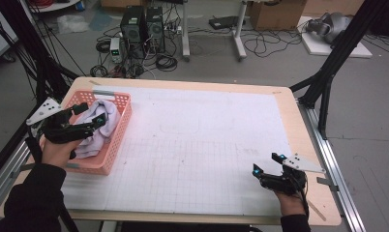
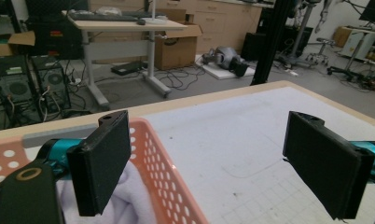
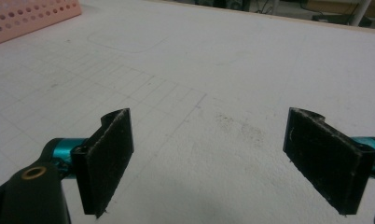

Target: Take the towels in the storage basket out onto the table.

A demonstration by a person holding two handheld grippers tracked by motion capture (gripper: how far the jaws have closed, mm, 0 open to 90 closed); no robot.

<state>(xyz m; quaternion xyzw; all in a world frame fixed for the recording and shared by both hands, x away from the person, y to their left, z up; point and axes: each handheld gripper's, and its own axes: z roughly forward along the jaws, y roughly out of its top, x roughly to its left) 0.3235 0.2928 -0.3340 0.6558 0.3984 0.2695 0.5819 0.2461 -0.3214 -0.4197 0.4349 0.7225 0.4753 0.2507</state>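
Looking down from the high view, we saw the left gripper point(image 1: 81, 126) held over the pink basket point(image 1: 121, 129) at the table's point(image 1: 299, 140) left edge, its jaws above a white cloth point(image 1: 101, 122) that lay bunched inside the basket; the right gripper point(image 1: 270, 164) rested low near the table's right front corner, well apart from both. We judged the cloth soft, light and limp, likely to sag and drag, so a raised fold near its top seemed the best place to pinch, away from the perforated basket wall where a jaw might catch. In the left gripper view, the left gripper's point(image 2: 204, 163) jaws stood wide apart with nothing between them, the cloth point(image 2: 129, 196) just below the near jaw and the basket's rim point(image 2: 162, 154) running between the jaws. In the right gripper view, the right gripper point(image 3: 206, 163) likewise stood spread and empty above the bare gridded mat point(image 3: 213, 70), the basket point(image 3: 27, 16) far off. The mat offered broad open room to the right of the basket.
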